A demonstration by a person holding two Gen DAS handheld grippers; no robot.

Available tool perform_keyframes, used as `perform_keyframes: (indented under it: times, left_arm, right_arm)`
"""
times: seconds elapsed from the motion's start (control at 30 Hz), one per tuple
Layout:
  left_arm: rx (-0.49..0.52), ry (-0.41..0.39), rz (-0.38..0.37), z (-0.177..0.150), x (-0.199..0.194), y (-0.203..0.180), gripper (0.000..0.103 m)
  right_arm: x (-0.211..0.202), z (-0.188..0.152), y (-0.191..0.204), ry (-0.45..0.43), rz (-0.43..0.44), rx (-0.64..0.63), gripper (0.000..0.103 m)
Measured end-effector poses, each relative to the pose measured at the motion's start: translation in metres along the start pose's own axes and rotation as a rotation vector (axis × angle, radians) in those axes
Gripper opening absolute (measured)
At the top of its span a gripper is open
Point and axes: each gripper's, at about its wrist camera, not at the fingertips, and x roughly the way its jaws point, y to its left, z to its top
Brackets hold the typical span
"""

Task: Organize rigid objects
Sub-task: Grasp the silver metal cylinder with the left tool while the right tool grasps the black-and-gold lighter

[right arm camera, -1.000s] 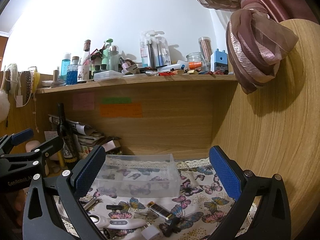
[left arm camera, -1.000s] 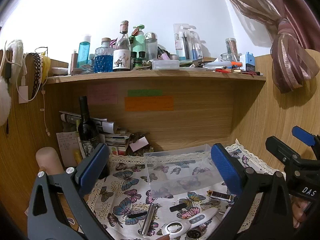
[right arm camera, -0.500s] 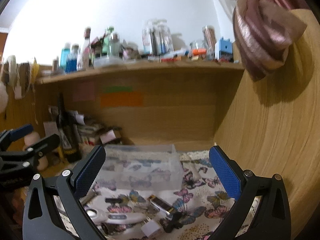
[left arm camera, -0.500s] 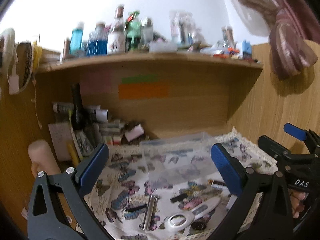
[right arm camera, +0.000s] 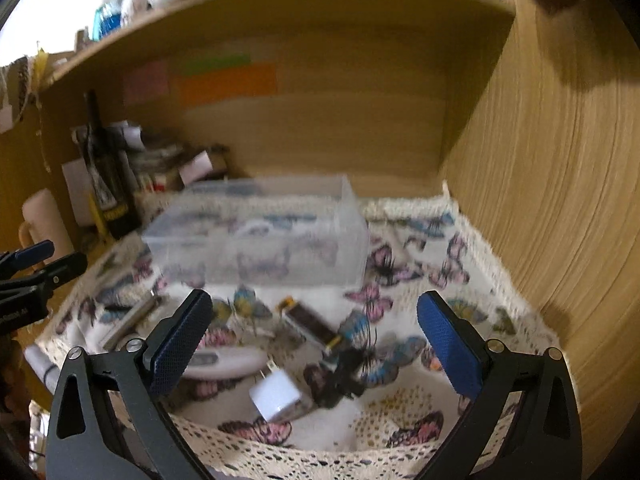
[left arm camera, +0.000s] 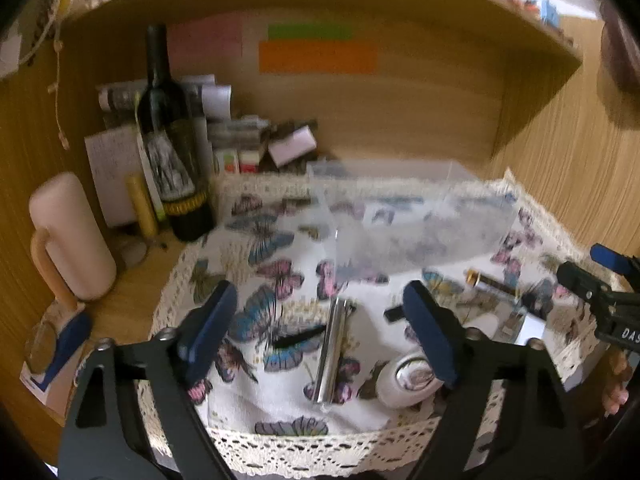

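We had tipped both views down from the shelf to the desk; our left hand-held gripper (left arm camera: 320, 328), still empty, was closing around the metal tube (left arm camera: 333, 350), while the right hand-held gripper (right arm camera: 316, 332) stayed spread, the clear box (right arm camera: 256, 232) still unfilled.

A clear box (right arm camera: 256, 236) sits on the cloth (right arm camera: 452, 280) behind the charger (right arm camera: 276, 396).

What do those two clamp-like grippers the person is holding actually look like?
Both look alike. The left gripper has a black frame that splits into two angled arms with triangular cut-outs and silver screws, each tipped with a blue textured pad. The right gripper has the same black frame, screws and blue pads; seen from the side, it carries white lettering. No cables or sleeves show.
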Motion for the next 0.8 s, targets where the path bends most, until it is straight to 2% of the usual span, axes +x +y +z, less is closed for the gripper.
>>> perform_keyframes:
  times: [0.2,0.33,0.47,0.53,0.67,0.73,0.8]
  left_arm:
    - [-0.026,0.141,-0.026,-0.020,0.025,0.010,0.073]
    - [-0.047,0.237,-0.065,-0.028,0.047,0.010,0.064]
    - [-0.034,0.278,-0.058,-0.032,0.060,0.009,0.055]
    - [-0.043,0.306,-0.071,-0.034,0.068,0.009,0.038]
    - [-0.037,0.316,-0.077,-0.033,0.075,0.005,0.031]
    - [-0.028,0.314,-0.092,-0.031,0.076,0.002,0.019]
    - [-0.043,0.319,-0.094,-0.029,0.078,0.002,0.016]
  right_arm:
    - [0.018,-0.015,-0.009,0.084,0.001,0.008,0.099]
    - [0.028,-0.022,-0.011,0.129,0.001,0.015,0.099]
    - [0.035,-0.029,-0.011,0.163,0.009,0.020,0.099]
    - [0.038,-0.031,-0.012,0.176,0.009,0.027,0.098]
    - [0.048,-0.030,-0.016,0.211,0.010,0.039,0.089]
    - [0.053,-0.027,-0.017,0.222,0.013,0.037,0.086]
    - [0.058,-0.022,-0.016,0.233,0.019,0.019,0.082]
